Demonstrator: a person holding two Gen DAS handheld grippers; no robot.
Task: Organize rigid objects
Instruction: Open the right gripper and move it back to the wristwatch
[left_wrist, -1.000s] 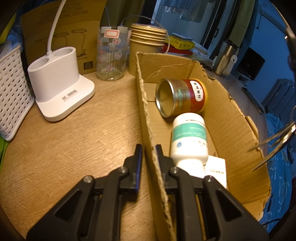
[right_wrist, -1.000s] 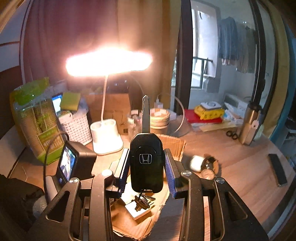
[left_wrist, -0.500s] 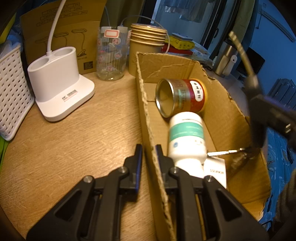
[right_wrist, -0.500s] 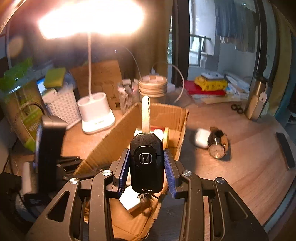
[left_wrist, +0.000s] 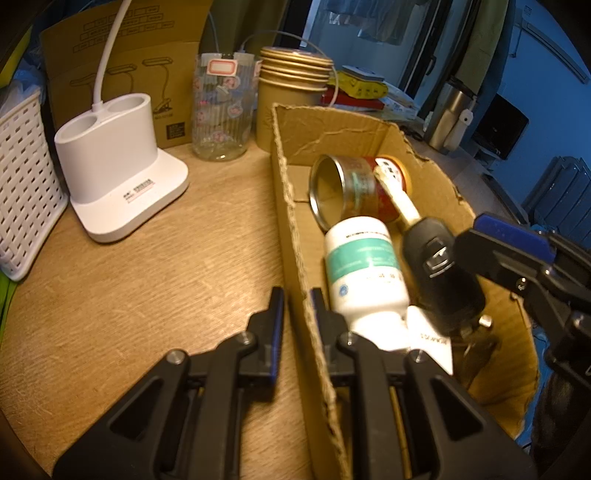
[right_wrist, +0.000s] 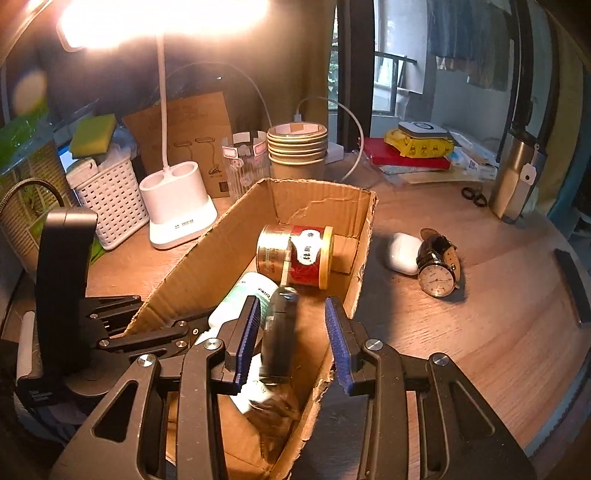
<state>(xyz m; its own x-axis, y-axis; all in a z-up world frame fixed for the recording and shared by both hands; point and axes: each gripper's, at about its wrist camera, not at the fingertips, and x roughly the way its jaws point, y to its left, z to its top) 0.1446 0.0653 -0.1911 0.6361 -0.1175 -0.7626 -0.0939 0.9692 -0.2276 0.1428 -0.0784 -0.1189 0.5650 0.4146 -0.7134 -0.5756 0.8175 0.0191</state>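
Cardboard box (left_wrist: 436, 177) wall pinched in left gripper (left_wrist: 297, 295), jaws nearly closed on it. Inside, just ahead: white bottle (left_wrist: 364, 266), red tin (left_wrist: 360, 188) beyond.

Right view: right gripper (right_wrist: 291, 332) over box (right_wrist: 207, 254), blue pads wide apart, clear of black car key (right_wrist: 279, 332) between them. Watch (right_wrist: 439, 267) ahead-right on table.

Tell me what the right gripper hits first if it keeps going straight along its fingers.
Probably the car key lying loose between the right gripper's parted blue pads, then the cardboard box floor beneath it. The red tin lies farther along; depth is hard to judge.
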